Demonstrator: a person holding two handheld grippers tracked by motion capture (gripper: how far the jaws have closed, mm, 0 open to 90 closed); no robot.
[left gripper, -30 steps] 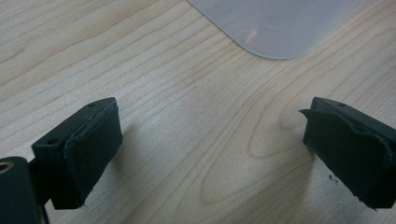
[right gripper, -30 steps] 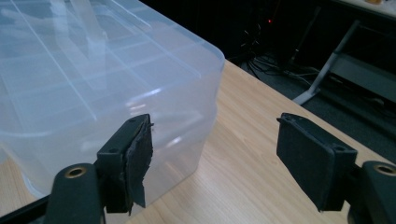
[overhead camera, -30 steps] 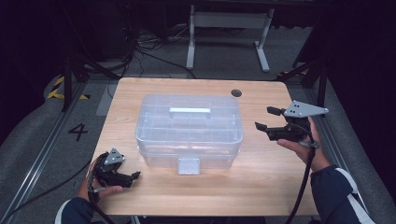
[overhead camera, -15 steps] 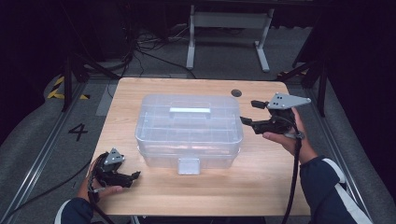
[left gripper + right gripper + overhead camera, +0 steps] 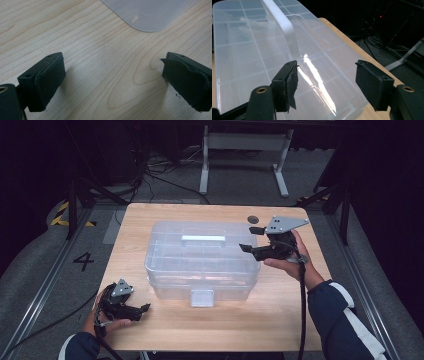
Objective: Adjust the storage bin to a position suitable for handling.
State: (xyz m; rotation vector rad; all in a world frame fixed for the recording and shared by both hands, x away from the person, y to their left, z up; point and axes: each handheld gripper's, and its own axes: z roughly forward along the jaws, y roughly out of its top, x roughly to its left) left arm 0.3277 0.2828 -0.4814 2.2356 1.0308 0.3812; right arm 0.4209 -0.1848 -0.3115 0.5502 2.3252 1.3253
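Sliding leftward from the frame's right edge, the right gripper [image 5: 251,239] is now reaching the clear storage box's [image 5: 202,257] right end.

Largest first: the wooden table [image 5: 280,320] is carrying the box, sitting lid-on at centre frame. Right jaws have just been narrowing, half open, gripping nothing. At lower left, the left gripper [image 5: 142,309] is resting, jaws wide apart and empty.

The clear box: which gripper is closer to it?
Right. The right gripper is at the box's right end, jaws open over its lid. The left gripper rests on the table, off the front left corner.
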